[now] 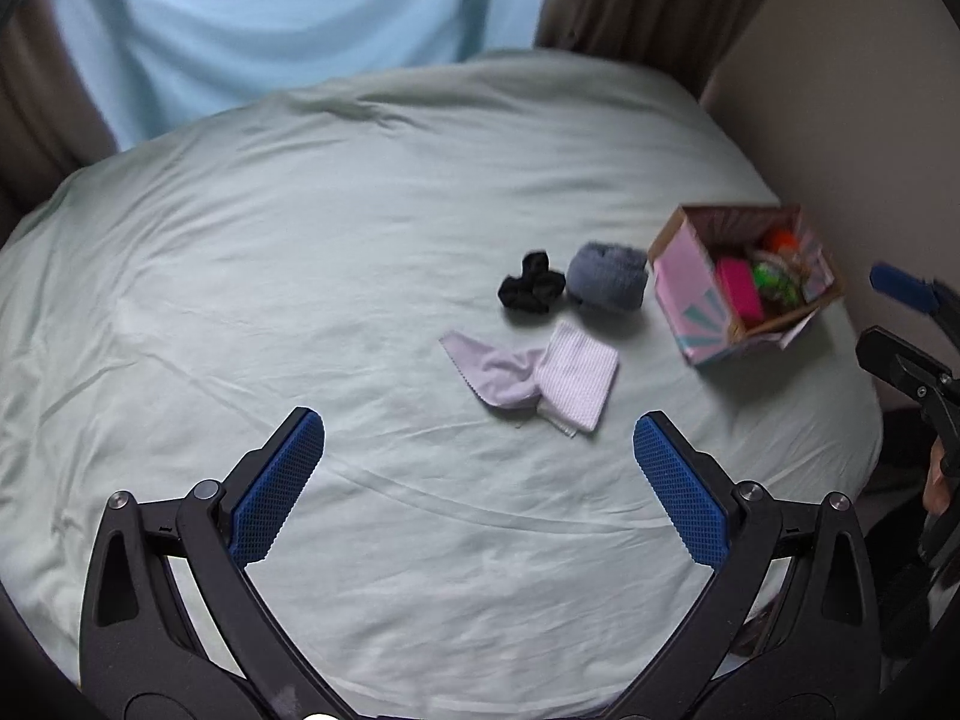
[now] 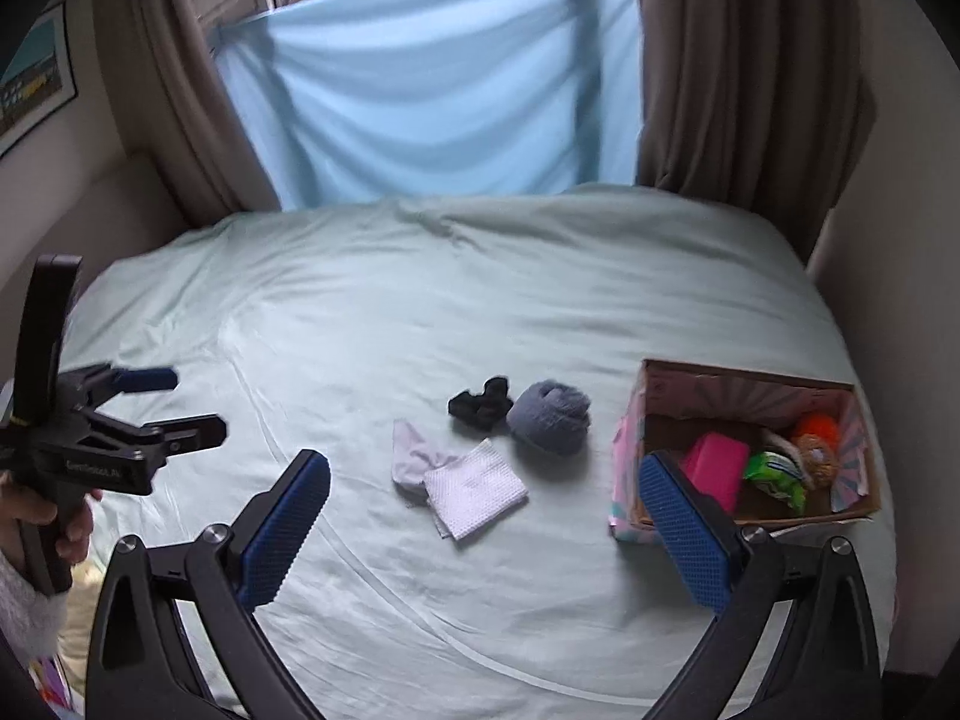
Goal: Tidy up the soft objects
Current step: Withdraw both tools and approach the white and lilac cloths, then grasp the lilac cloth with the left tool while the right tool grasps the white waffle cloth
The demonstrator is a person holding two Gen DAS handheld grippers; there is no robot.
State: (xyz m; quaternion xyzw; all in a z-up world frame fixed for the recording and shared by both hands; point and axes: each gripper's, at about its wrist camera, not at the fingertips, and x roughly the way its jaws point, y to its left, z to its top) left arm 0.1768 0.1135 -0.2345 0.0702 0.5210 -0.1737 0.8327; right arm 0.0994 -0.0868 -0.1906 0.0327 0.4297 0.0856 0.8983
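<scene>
On the pale green bed sheet [image 1: 300,276] lie a black scrunchie [image 1: 531,288], a grey-blue fuzzy roll [image 1: 607,280] and a white-lilac cloth [image 1: 540,378]. They also show in the right wrist view: the scrunchie [image 2: 480,402], the roll [image 2: 549,417], the cloth [image 2: 462,480]. A pink cardboard box [image 1: 684,294] [image 2: 627,468] to their right holds a pink block, a green item and an orange ball. My left gripper [image 1: 477,480] is open and empty above the sheet, short of the cloth. My right gripper [image 2: 483,516] is open and empty, near the cloth and box.
A light blue sheet [image 2: 420,90] hangs over the window behind the bed, with brown curtains [image 2: 738,60] on both sides. A wall runs along the bed's right edge beside the box. The left gripper [image 2: 162,408] appears at the left of the right wrist view.
</scene>
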